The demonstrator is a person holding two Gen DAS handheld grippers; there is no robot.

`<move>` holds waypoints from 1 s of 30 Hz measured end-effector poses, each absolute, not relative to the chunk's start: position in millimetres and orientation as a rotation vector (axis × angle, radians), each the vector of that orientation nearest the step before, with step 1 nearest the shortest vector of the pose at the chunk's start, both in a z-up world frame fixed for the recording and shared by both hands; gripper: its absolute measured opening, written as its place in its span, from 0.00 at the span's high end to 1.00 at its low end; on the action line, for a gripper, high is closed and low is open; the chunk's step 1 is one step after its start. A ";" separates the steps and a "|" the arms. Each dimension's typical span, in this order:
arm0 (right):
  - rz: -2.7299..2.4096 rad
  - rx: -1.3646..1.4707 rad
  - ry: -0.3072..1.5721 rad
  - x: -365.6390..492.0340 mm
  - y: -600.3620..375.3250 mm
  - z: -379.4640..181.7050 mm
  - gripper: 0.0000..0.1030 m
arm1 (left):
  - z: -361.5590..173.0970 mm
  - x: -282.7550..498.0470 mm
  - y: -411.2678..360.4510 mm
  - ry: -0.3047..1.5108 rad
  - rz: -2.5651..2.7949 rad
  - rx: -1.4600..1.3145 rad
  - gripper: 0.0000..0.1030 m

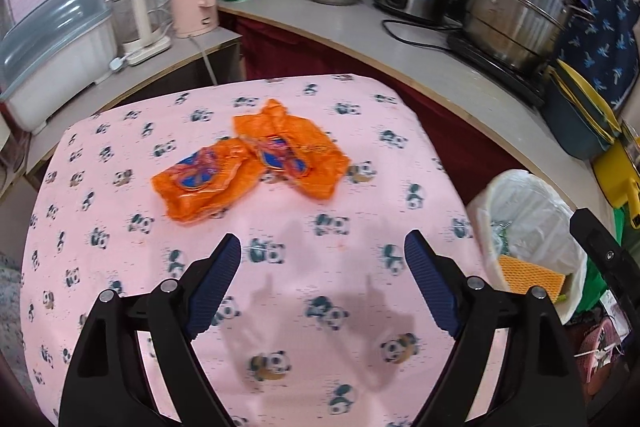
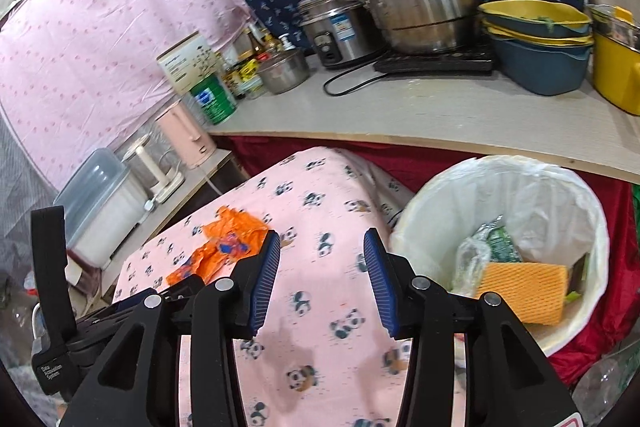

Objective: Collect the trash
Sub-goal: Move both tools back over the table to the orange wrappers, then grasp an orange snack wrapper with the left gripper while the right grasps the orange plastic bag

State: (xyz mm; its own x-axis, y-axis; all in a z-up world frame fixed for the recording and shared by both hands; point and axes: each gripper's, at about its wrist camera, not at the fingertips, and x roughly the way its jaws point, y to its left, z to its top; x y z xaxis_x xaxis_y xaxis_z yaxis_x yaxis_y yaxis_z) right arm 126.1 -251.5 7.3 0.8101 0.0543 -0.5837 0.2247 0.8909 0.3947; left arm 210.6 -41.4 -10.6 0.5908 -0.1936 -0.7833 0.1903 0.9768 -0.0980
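Two crumpled orange wrappers lie touching each other on the panda-print tabletop, toward its far side, as your left hand-held gripper hovers above the cloth with jaws spread wide and nothing between them. Your right hand-held gripper is likewise parted and empty, poised over the tabletop's edge just beside the lined trash bin, which already holds an orange mesh sleeve and a few scraps.

The step in hand looks to be reaching for the nearer wrapper. Bring the left hand-held gripper forward and low, straddle a raised fold of the film, not the flat middle, and close on that ridge so the thin plastic does not slip out. Keep the pads off the cloth, which may bunch and lift with it. The second wrapper overlaps the first, so pull away gently; it could drag along or slide off the tabletop
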 end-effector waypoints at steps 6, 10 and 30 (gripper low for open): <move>-0.037 0.432 0.661 142.9 -214.0 3.0 0.58 | -14.1 218.2 -3.1 0.917 -0.167 -0.039 0.22; -0.006 0.409 0.681 155.1 -191.4 -0.6 0.58 | -17.3 224.0 17.3 0.920 -0.137 -0.056 0.22; 0.059 0.341 0.817 270.5 -133.2 -65.9 0.53 | -70.9 301.7 90.5 1.005 -0.019 -0.156 0.18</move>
State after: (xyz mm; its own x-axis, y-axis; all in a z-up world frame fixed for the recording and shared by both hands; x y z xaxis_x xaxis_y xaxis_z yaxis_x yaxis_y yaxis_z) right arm 270.5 -133.2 -65.9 0.6862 0.1821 -0.7042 0.0786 0.9439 0.3207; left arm 301.7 90.5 -70.9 0.5372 -0.0881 -0.8388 -0.0559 0.9886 -0.1397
